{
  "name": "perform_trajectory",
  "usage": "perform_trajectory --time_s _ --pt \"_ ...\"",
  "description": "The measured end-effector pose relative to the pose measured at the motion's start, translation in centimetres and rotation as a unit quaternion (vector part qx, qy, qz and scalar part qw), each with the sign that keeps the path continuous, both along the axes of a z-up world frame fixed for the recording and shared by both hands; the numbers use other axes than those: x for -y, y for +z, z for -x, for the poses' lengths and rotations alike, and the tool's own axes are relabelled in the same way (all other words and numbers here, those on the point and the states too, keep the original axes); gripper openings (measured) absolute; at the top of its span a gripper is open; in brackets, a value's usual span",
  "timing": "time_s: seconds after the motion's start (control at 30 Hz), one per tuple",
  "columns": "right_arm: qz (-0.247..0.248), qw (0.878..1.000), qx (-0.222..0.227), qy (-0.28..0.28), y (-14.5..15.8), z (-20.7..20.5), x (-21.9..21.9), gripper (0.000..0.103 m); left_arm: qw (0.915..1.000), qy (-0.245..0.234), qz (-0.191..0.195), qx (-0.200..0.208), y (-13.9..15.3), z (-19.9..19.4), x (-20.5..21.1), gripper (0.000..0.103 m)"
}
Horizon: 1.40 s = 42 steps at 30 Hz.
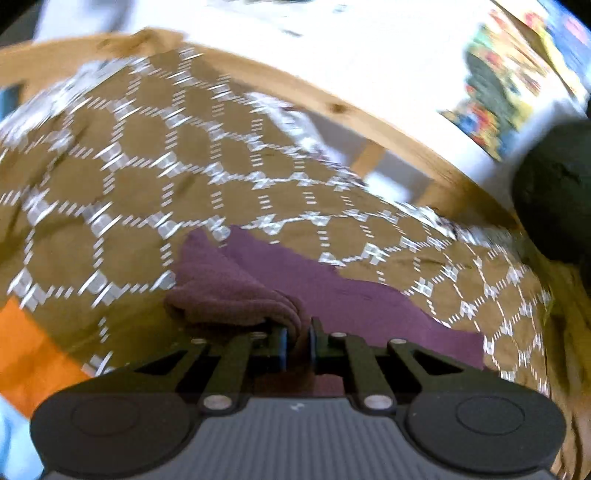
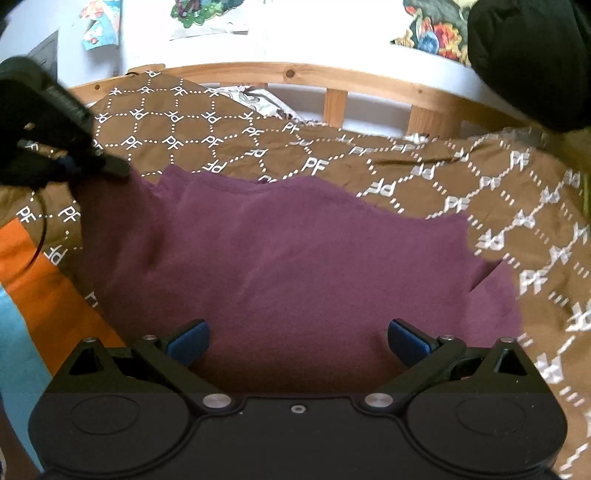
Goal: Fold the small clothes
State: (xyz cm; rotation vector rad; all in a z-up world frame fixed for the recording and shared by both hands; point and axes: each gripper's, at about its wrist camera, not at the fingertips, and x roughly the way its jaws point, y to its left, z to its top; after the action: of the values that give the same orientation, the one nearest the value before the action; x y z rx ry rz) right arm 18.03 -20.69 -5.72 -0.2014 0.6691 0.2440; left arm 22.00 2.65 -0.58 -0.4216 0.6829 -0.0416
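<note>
A maroon garment [image 2: 295, 251] lies spread on a brown bedspread with a white PF pattern [image 2: 424, 177]. My left gripper [image 1: 298, 332] is shut on a bunched fold of the maroon garment [image 1: 236, 291] and lifts it slightly. The left gripper also shows at the upper left of the right wrist view [image 2: 107, 166], at the garment's far left corner. My right gripper [image 2: 297, 341] is open and empty, just above the garment's near edge, with its blue pads [image 2: 186, 341] spread wide.
A wooden bed frame with slats [image 2: 332, 81] runs behind the bedspread, against a white wall with colourful pictures [image 2: 432, 33]. An orange and light blue cloth [image 2: 33, 295] lies at the left. A dark rounded object [image 2: 532, 62] sits at the upper right.
</note>
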Motion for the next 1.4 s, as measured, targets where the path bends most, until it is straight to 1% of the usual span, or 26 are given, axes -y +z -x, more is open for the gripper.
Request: perform_trajectory --time_s 0.07,0.13,0.2,0.27,0.3,0.4,0.43,0.5,0.57,0.73,0.83,0.9,0.97,1.0,1.07,1.1,1.17,1.2,1.27,1.3,1.37,1.4 --pt "0.018 1.0 0.01 0.001 0.9 0.4 1.0 0.102 0.9985 -0.042 -0.033 0.01 1.0 -0.3 1.9 0.011" --pt "0.025 1.0 0.017 0.001 1.6 0.9 2.2 0.102 0.9941 -0.082 -0.067 0.024 1.9 -0.4 4.0 0.011" --pt "0.028 0.999 0.023 -0.008 1.9 1.3 3.4 0.102 0.9849 -0.133 -0.105 0.036 2.7 -0.4 6.4 0.011" --pt "0.023 0.999 0.028 -0.029 1.7 1.6 4.5 0.102 0.9742 -0.18 -0.129 0.045 3.1 0.0 8.5 0.011" --pt "0.015 0.998 0.031 -0.045 1.6 1.8 5.2 0.102 0.969 -0.205 -0.129 0.049 3.0 0.3 9.3 0.011" --pt "-0.014 0.995 0.039 -0.09 1.3 2.1 7.6 0.102 0.9576 -0.266 -0.099 0.05 2.3 1.1 10.6 0.011" --pt "-0.027 0.994 0.036 -0.097 1.2 2.3 8.3 0.102 0.9544 -0.278 -0.097 0.048 2.0 1.3 10.9 0.011" --pt "-0.052 0.992 0.039 -0.106 1.2 2.3 10.0 0.102 0.948 -0.295 -0.111 0.045 1.2 1.9 11.8 0.011" --pt "-0.058 0.99 0.048 -0.123 1.4 2.2 11.0 0.102 0.9424 -0.309 -0.122 0.037 0.4 2.3 12.6 0.011" --pt "-0.072 0.984 0.06 -0.153 1.7 1.2 13.5 0.102 0.9342 -0.331 -0.132 0.016 -1.6 3.0 13.5 0.012" --pt "-0.074 0.982 0.067 -0.159 1.6 1.1 14.4 0.102 0.9275 -0.341 -0.153 0.011 -2.7 3.6 14.2 0.014" --pt "-0.078 0.982 0.068 -0.159 1.5 1.1 14.9 0.102 0.925 -0.342 -0.165 0.009 -3.1 4.1 14.6 0.017" --pt "-0.085 0.982 0.068 -0.154 1.4 1.1 15.2 0.102 0.9257 -0.34 -0.166 0.004 -3.3 4.3 14.8 0.02" --pt "-0.086 0.982 0.069 -0.151 1.4 1.0 15.3 0.102 0.9267 -0.338 -0.164 0.003 -3.5 4.5 14.9 0.024" --pt "-0.084 0.982 0.074 -0.15 1.4 1.1 15.3 0.102 0.9265 -0.341 -0.159 0.004 -3.6 4.8 15.0 0.04" --pt "-0.083 0.982 0.078 -0.151 1.5 1.2 15.3 0.102 0.9262 -0.343 -0.157 0.006 -3.6 5.0 15.1 0.043" --pt "-0.086 0.981 0.084 -0.151 1.6 1.3 15.3 0.102 0.924 -0.345 -0.164 0.015 -3.5 5.7 15.3 0.054" --pt "-0.088 0.981 0.086 -0.15 1.7 1.3 15.3 0.102 0.921 -0.35 -0.17 0.02 -3.4 6.1 15.5 0.058" --pt "-0.092 0.981 0.09 -0.146 1.8 1.4 15.3 0.102 0.9151 -0.358 -0.182 0.035 -3.1 7.0 15.8 0.071" --pt "-0.094 0.981 0.094 -0.144 1.9 1.5 15.3 0.102 0.9129 -0.359 -0.19 0.045 -2.9 7.6 15.8 0.073" --pt "-0.102 0.979 0.11 -0.139 2.1 1.8 15.3 0.102 0.9114 -0.351 -0.204 0.07 -2.6 8.7 15.8 0.087" --pt "-0.106 0.978 0.117 -0.137 2.3 2.0 15.3 0.102 0.9115 -0.34 -0.215 0.084 -2.5 9.2 15.7 0.089"
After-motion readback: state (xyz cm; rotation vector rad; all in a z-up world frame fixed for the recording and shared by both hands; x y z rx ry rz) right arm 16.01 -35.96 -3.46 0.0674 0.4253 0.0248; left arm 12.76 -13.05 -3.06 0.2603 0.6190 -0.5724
